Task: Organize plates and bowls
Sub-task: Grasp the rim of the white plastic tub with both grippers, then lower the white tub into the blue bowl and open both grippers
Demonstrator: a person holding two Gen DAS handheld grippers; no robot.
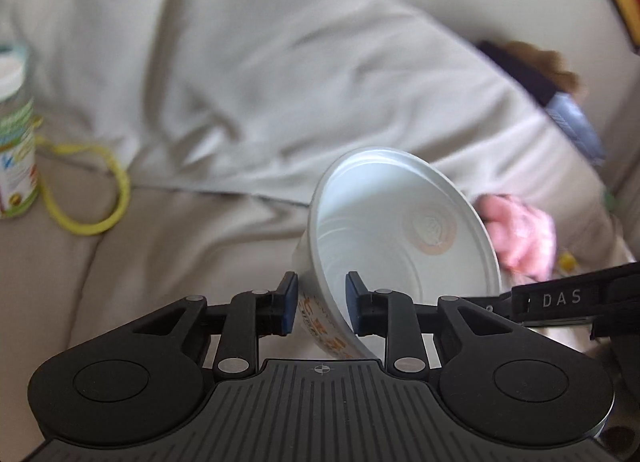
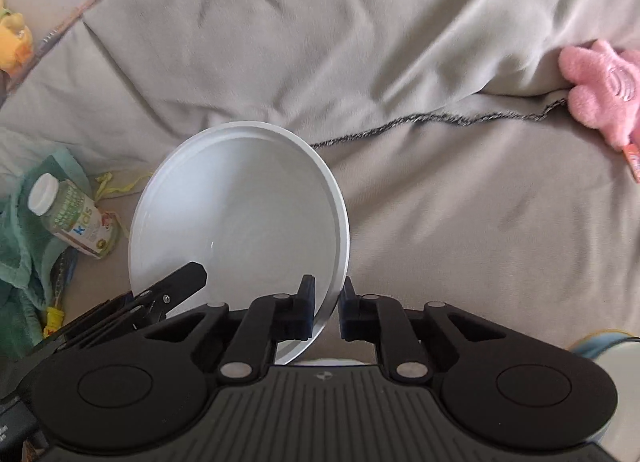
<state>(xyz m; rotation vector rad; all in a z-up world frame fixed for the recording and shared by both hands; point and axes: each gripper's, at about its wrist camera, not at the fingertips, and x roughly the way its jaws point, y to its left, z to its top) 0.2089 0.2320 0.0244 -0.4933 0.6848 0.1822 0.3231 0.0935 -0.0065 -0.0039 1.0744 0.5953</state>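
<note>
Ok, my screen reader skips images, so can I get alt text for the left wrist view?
The left gripper pinches the wall of a tilted white bowl above a beige couch. A bottle and yellow cord lie left, a pink toy right.

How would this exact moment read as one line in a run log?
left gripper: shut on bowl wall, tilted | right gripper: shut on plate rim, tilted | below: grey couch

White bowl [image 1: 400, 238] tilted on edge, white plate [image 2: 240, 222] upright
</note>
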